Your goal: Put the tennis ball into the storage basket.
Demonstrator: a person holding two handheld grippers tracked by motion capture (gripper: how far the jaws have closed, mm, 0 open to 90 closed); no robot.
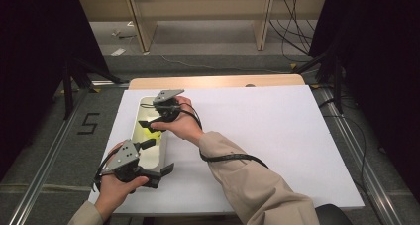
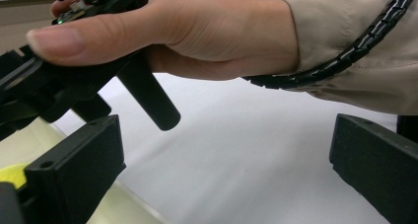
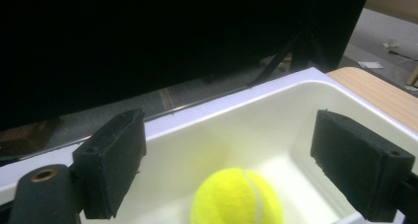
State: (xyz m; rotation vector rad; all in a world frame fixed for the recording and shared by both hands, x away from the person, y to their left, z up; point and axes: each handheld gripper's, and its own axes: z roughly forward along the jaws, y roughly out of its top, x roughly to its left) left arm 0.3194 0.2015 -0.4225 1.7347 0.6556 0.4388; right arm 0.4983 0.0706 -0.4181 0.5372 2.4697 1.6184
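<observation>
Your right gripper (image 1: pixel 150 124) hangs over the white rectangular plastic bin (image 1: pixel 159 158) at the table's left, jaws apart, nothing btwn them. Yellow tennis ball (image 3: pixel 237 197) lies on the bin floor just below. Left gripper (image 1: pixel 159 158) at bin's near end, jaws wide apart, empty.

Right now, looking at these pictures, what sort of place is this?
Probably a lab or studio set up for recording handling tasks: a table under a white sheet, dark curtains at both sides, and cables on the floor behind.
</observation>
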